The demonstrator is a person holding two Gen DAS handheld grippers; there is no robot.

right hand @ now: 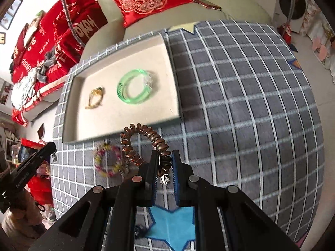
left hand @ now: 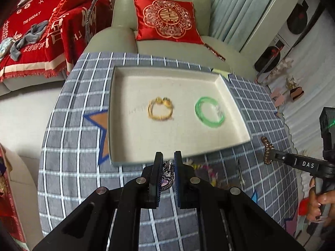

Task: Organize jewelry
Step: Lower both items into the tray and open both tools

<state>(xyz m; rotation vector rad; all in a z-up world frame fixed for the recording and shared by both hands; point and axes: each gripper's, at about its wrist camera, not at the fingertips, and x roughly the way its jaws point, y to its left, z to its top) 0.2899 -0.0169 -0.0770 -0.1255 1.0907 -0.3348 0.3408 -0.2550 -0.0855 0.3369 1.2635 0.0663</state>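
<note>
Both pieces are up off the checked counter (right hand: 240,104): the left gripper (left hand: 168,165) is clamped on a purple heart pendant (left hand: 166,183), the right gripper (right hand: 164,163) on a copper coil bracelet (right hand: 142,144). Next, I'd guess, each goes to bare floor in the cream tray (left hand: 134,146), clear of the gold bracelet (left hand: 160,109) and green bangle (left hand: 209,113). A multicoloured beaded bracelet (right hand: 107,161) waits by the tray's near edge.

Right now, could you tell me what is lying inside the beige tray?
Inside the tray lie a gold bracelet and a green bangle; nothing covers its floor.

My left wrist camera looks steeply down along its fingers, close above the tray's (left hand: 117,113) near edge. My right one looks down from right of it. Both share tray (right hand: 69,108) and sofa beyond.
</note>
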